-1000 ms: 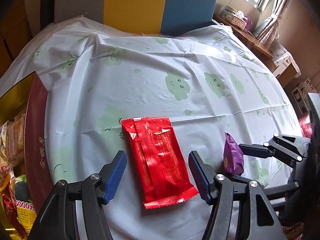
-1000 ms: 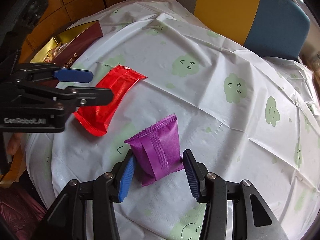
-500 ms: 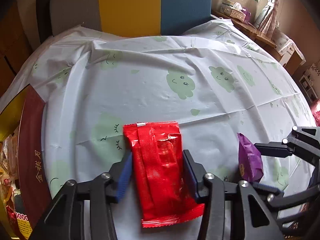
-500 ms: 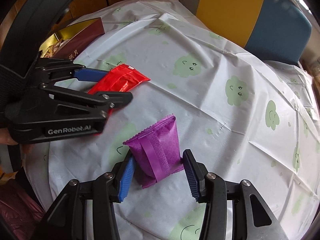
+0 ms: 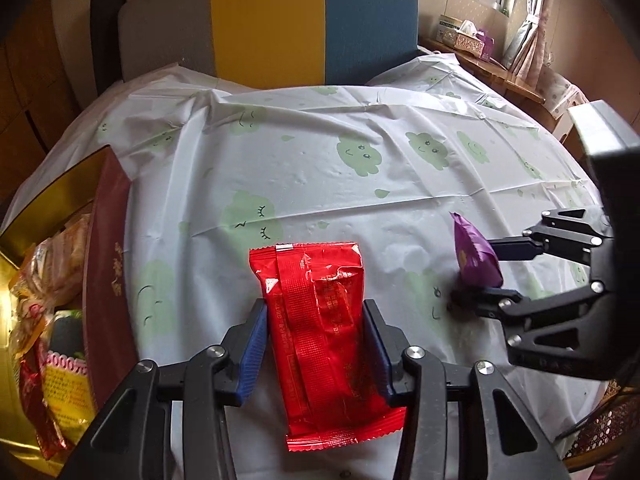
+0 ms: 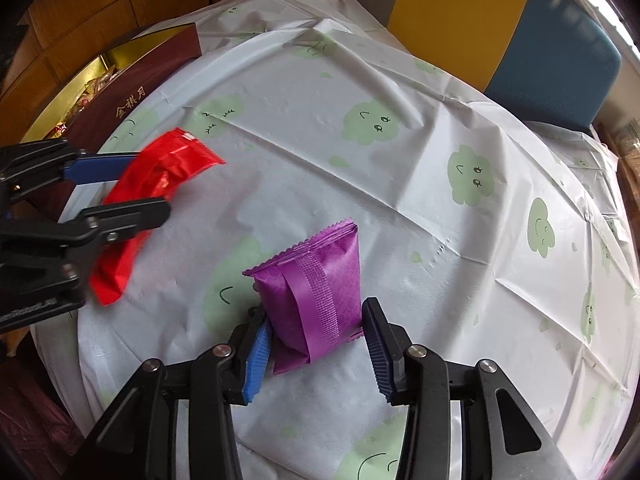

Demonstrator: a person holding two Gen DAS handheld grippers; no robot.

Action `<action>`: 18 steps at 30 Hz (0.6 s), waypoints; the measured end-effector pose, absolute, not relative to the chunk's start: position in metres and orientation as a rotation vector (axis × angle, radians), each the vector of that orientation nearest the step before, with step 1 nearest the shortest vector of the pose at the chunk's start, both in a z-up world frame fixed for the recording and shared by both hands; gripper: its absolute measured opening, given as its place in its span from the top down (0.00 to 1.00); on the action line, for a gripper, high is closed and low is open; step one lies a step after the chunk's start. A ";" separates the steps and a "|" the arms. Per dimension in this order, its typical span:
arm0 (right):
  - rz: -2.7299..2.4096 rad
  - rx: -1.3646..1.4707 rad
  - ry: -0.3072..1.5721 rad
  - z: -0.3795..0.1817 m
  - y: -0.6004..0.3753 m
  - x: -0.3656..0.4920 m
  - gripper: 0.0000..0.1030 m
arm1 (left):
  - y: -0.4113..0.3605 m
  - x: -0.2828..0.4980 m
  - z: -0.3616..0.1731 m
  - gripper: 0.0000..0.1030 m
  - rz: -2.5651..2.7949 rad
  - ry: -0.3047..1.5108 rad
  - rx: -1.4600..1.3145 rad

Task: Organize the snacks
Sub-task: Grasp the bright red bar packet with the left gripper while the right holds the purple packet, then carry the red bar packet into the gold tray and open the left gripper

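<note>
**Now, two packets gripped, one box to reach**

Nearest, the left gripper [image 5: 314,308] has its jaws closed on the red packet [image 5: 316,272]. One pad bears on each long side, about midway along. The packet sits by the near edge of the surface [image 5: 320,140], with its short ends sticking out ahead of the jaws and behind them. In the right wrist view it bows a little and appears to be off the cloth rather than lying flat.

Further along the same near edge, the right gripper [image 6: 316,310] is closing its jaws on the purple packet [image 6: 316,280]. The packet is between the pads with its seam facing up. The left pad is against its side and the right pad meets its lower corner. It looks pinched low down, so most of the pouch rises free above the pads.

To do this well, I judge the right jaws should close only until the pouch stops sliding. It is soft, and a harder squeeze would crush what is inside. A grip that low may also let the pouch swing, so lift it slowly. The foil of the red packet is slippery, so keep that one level.

At the left edge stands the open box [image 5: 106,280], gold inside and already holding wrapped snacks. It is the likely place for both packets. The left gripper is nearer to it and should go first, so the two grippers do not meet over the rim. Each packet needs to clear the maroon wall before it comes down.

Beyond the far edge is a chair [image 5: 260,20], well apart from all this.
</note>
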State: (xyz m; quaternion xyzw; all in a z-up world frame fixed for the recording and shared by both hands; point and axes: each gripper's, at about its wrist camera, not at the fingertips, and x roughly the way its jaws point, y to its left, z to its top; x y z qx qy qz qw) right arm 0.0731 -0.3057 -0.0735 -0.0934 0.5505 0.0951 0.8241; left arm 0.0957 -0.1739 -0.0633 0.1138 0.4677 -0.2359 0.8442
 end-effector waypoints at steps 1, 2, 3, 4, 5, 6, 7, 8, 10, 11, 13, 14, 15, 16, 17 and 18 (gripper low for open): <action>0.202 -0.201 1.168 -0.074 -0.305 0.072 0.57 | -0.171 0.092 -0.060 0.55 -0.499 0.980 0.236; 0.203 -0.204 1.166 -0.074 -0.305 0.071 0.57 | -0.169 0.089 -0.056 0.55 -0.497 0.971 0.232; 0.204 -0.206 1.164 -0.074 -0.305 0.071 0.57 | -0.166 0.086 -0.052 0.55 -0.494 0.962 0.229; 0.204 -0.208 1.163 -0.074 -0.305 0.070 0.57 | -0.163 0.083 -0.048 0.55 -0.492 0.950 0.227; 0.205 -0.210 1.161 -0.075 -0.306 0.070 0.57 | -0.160 0.080 -0.043 0.55 -0.491 0.938 0.224; 0.206 -0.209 1.160 -0.075 -0.306 0.070 0.57 | -0.157 0.077 -0.039 0.55 -0.489 0.925 0.222; 0.207 -0.205 1.160 -0.075 -0.307 0.069 0.57 | -0.154 0.075 -0.035 0.55 -0.487 0.915 0.221; 0.206 -0.199 1.161 -0.075 -0.307 0.069 0.57 | -0.151 0.072 -0.031 0.55 -0.484 0.904 0.220; 0.205 -0.194 1.160 -0.075 -0.309 0.068 0.57 | -0.145 0.068 -0.024 0.55 -0.479 0.886 0.213; 0.205 -0.193 1.159 -0.075 -0.309 0.068 0.56 | -0.142 0.066 -0.020 0.55 -0.476 0.878 0.210; 0.206 -0.192 1.158 -0.075 -0.309 0.067 0.56 | -0.137 0.062 -0.014 0.55 -0.471 0.861 0.207; 0.206 -0.195 1.155 -0.075 -0.309 0.067 0.56 | -0.134 0.060 -0.012 0.55 -0.468 0.855 0.204; 0.206 -0.202 1.151 -0.075 -0.308 0.065 0.56 | -0.131 0.059 -0.009 0.55 -0.466 0.851 0.198; 0.205 -0.210 1.146 -0.076 -0.307 0.065 0.57 | -0.129 0.058 -0.008 0.55 -0.465 0.848 0.194; 0.205 -0.217 1.142 -0.077 -0.307 0.065 0.57 | -0.126 0.057 -0.006 0.55 -0.462 0.845 0.188; 0.204 -0.223 1.138 -0.077 -0.306 0.064 0.57 | -0.122 0.056 -0.004 0.55 -0.460 0.841 0.182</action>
